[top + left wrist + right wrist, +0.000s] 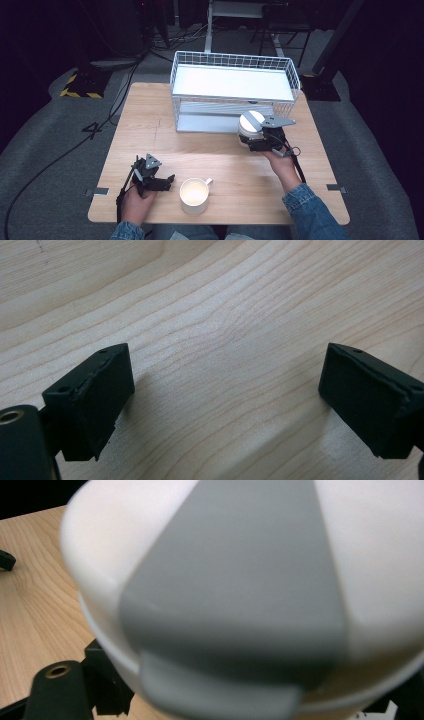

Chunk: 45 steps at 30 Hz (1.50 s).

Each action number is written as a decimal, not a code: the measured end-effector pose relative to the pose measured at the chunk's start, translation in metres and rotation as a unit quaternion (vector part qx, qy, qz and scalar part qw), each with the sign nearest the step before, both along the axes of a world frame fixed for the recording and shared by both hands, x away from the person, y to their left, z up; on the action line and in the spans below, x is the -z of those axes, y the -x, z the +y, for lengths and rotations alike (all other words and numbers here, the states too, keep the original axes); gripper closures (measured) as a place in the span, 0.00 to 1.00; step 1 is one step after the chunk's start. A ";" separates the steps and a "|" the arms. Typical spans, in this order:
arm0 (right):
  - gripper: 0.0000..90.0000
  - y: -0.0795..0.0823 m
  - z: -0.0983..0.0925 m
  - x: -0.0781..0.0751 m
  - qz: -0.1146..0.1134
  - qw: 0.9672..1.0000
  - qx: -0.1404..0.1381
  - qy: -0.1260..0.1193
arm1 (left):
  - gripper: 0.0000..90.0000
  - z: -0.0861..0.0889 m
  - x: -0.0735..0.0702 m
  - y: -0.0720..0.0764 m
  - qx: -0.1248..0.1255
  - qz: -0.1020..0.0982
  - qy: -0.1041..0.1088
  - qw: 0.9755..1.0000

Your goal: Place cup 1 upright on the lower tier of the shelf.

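The right gripper (257,141) is clamped on a round white container with a grey strap-like band across its lid (250,127), jaws squeezed in on its sides, and it sits lifted a bit off the light wooden counter (215,160) near the right half, just in front of the rack. In the right gripper view that white container with its grey band (235,590) looms right up against the camera, blurred, with counter wood off to the left.

Just behind it stands a white wire basket shelf with a flat white top tray and a lower white shelf (232,90), parked along the counter's far edge, roughly centred. The container is close to the rack's front right corner, near the lower shelf; can't tell if it touches.

The left gripper (167,181) rests near the counter's near-left corner, jaws spread apart with nothing between them; the left gripper view shows bare wood grain between the two black pads (95,400). Just to its right, by the near edge, sits an upright cream ceramic mug (194,195), handle pointing toward the far right.
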State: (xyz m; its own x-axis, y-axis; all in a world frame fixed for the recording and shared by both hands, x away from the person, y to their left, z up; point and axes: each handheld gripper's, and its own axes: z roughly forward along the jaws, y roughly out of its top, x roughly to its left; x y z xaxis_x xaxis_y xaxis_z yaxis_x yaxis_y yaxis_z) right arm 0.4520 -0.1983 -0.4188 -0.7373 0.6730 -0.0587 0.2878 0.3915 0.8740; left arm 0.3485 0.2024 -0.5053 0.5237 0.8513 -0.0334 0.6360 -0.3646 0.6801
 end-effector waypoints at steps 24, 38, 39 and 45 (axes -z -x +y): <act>0.21 -0.048 0.045 0.010 -0.016 1.000 0.017 0.019 | 0.09 0.000 0.000 -0.002 0.000 -0.002 -0.003 1.000; 0.21 -0.064 0.055 0.026 -0.031 0.999 0.039 0.014 | 0.09 0.000 0.000 -0.002 0.001 -0.002 -0.004 1.000; 0.21 -0.064 0.055 0.026 -0.031 0.999 0.039 0.014 | 0.09 0.000 0.000 -0.002 0.001 -0.002 -0.004 1.000; 0.21 -0.069 0.058 0.032 -0.047 0.998 0.046 0.016 | 0.09 0.000 0.000 -0.002 0.001 -0.002 -0.004 1.000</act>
State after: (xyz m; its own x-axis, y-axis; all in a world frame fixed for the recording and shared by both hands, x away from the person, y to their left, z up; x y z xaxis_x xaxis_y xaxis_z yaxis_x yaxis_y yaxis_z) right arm 0.5212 -0.1404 -0.4511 -0.6628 0.7343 -0.1465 0.2421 0.3952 0.8861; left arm 0.3502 0.2023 -0.5051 0.5254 0.8505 -0.0245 0.6326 -0.3712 0.6797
